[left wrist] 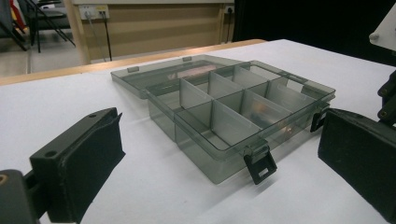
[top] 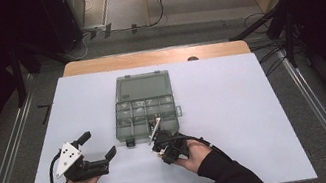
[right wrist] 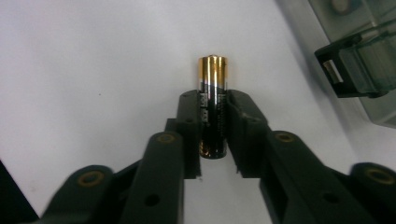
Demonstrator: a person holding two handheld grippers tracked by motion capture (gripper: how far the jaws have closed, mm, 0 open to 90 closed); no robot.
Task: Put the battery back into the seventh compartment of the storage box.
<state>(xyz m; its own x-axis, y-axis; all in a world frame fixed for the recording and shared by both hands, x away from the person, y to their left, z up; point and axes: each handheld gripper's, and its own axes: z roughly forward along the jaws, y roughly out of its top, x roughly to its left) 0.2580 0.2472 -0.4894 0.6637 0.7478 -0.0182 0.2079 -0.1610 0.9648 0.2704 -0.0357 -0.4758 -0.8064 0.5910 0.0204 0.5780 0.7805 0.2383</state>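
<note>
Black-and-gold cylindrical battery (right wrist: 212, 105): clamped lengthwise between the pads of the right hand-held gripper (top: 159, 140), gold tip protruding ahead, likely for dropping into the open smoky-grey plastic compartment box (top: 143, 107) just beyond. Left hand-held gripper (top: 97, 146) released, idle over the white tabletop (top: 238, 124).

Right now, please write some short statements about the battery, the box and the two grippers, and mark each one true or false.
1. The right gripper is shut on the battery. True.
2. The lid of the compartment box is closed. False: it lies folded open, away from the person.
3. The left gripper holds the box. False: it is open, beside the box, holding nothing.
4. The box rests on the white table. True.
</note>
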